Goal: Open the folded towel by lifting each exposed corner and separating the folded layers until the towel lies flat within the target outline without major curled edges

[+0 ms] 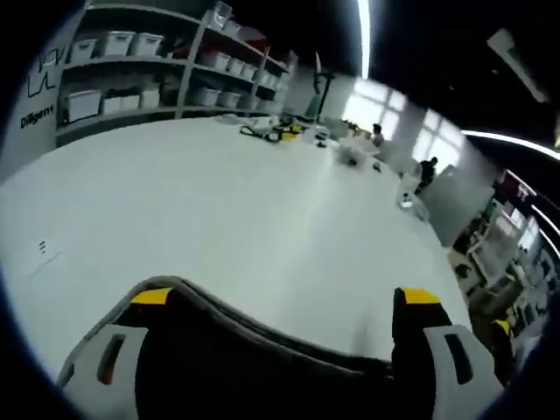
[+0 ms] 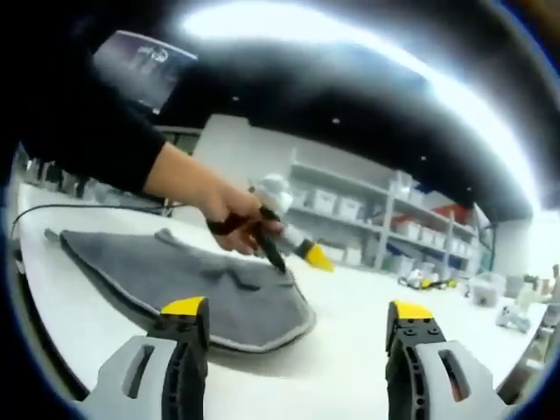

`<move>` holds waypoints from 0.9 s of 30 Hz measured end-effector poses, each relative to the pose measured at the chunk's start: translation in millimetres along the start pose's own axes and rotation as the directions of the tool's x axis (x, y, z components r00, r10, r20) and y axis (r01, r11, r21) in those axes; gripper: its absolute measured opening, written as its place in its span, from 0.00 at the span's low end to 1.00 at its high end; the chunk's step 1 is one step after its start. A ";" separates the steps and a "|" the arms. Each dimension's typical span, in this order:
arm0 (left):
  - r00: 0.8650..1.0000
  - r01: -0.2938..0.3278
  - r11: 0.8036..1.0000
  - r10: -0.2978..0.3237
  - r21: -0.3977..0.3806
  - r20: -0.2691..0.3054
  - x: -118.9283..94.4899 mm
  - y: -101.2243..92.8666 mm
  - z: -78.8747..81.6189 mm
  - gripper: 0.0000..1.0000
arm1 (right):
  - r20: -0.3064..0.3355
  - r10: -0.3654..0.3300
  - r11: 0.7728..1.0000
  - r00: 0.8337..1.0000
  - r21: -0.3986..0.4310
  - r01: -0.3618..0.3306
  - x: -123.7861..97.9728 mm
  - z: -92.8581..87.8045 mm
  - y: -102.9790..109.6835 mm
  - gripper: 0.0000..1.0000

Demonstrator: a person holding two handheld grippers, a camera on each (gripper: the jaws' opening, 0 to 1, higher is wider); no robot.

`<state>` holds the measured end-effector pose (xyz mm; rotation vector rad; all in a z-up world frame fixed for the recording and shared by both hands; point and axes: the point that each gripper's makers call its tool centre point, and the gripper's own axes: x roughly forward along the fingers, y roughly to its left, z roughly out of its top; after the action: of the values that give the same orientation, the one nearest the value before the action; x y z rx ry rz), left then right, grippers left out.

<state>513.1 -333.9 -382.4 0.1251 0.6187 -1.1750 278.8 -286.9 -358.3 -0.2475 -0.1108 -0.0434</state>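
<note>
In the left gripper view, my left gripper [image 1: 289,302] has its yellow-tipped jaws standing wide apart, and the grey towel [image 1: 262,350] hangs as a sagging band across the gap between them; its piped edge runs from the left jaw down and over to the right jaw. I cannot tell whether the cloth is pinched or merely draped over the jaws. Beyond it lies the white table [image 1: 227,201], bare near me, with small clutter at its far end and storage shelves [image 1: 149,61] behind. In the right gripper view, my right gripper [image 2: 297,319] is spread open with nothing between the jaws, poised over the table just short of the towel's nearest rounded edge [image 2: 262,337]. The towel [image 2: 175,280] lies mostly spread on the table, its far end rumpled, and the hand [image 2: 232,214] carrying the other gripper is over its upper right part, the tool's tip down at the cloth. I judge the step in hand to be lifting one corner to peel the layers apart. To do it well, I would raise the left side slowly and pull outward along the table, keeping the layer taut so it does not fold back. I would bring the right jaws down on the near edge to anchor or take the lower corner, gripping close to the piping. The risk is dragging the whole towel instead of separating layers. I see no target outline.
</note>
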 end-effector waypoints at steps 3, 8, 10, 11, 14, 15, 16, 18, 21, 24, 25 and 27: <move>1.000 -0.027 1.000 0.027 0.011 0.000 -3.8 5.9 -1.0 1.00 | -0.002 0.007 1.000 1.000 0.004 -0.007 1.1 0.2 0.9 0.83; 0.997 -0.052 0.995 0.047 0.082 0.061 -10.0 14.0 8.2 1.00 | -0.002 0.022 1.000 1.000 0.000 -0.022 3.0 2.4 4.8 0.82; 0.996 -0.064 0.993 0.057 0.104 0.065 -10.6 16.4 9.1 1.00 | -0.002 0.021 1.000 1.000 -0.002 -0.021 3.0 2.8 5.4 0.82; 0.995 -0.081 0.990 0.074 0.118 0.069 -11.7 19.1 10.1 1.00 | -0.005 0.010 1.000 1.000 -0.002 -0.010 2.7 2.4 3.8 0.83; 0.990 -0.123 0.979 0.110 0.160 0.088 -16.9 25.1 15.8 1.00 | -0.022 -0.011 1.000 1.000 0.001 0.011 2.6 -0.8 -0.5 0.85; 0.988 -0.137 0.976 0.123 0.167 0.094 -21.9 26.4 16.9 1.00 | -0.021 -0.012 1.000 1.000 0.005 0.012 2.5 -0.7 -1.1 0.87; 0.987 -0.149 0.975 0.135 0.166 0.090 -26.6 28.6 16.8 1.00 | -0.021 -0.012 1.000 1.000 0.005 0.012 2.8 -0.6 -1.3 0.87; 0.983 -0.166 0.969 0.149 0.181 0.104 -40.0 29.6 15.9 1.00 | -0.028 -0.007 1.000 1.000 0.001 0.007 3.7 -1.0 -0.9 0.89; 0.974 -0.207 0.955 0.180 0.214 0.140 -63.8 33.0 14.8 1.00 | -0.032 0.074 0.994 0.997 0.084 -0.071 7.1 0.8 11.7 0.95; 0.965 -0.224 0.949 0.184 0.224 0.185 -92.7 33.3 13.6 1.00 | -0.045 0.140 0.978 0.989 0.163 -0.131 11.0 3.2 20.1 0.99; 0.961 -0.237 0.944 0.192 0.229 0.199 -105.8 34.0 12.1 1.00 | -0.043 0.142 0.977 0.989 0.167 -0.133 13.1 6.4 18.4 1.00; 0.955 -0.248 0.944 0.201 0.218 0.219 -125.4 35.1 10.0 1.00 | -0.040 0.151 0.974 0.988 0.176 -0.142 14.5 11.2 16.1 1.00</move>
<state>517.9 -220.7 -317.4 0.2795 0.2775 -1.0208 293.0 -268.9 -349.8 -0.0809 -0.0427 0.1061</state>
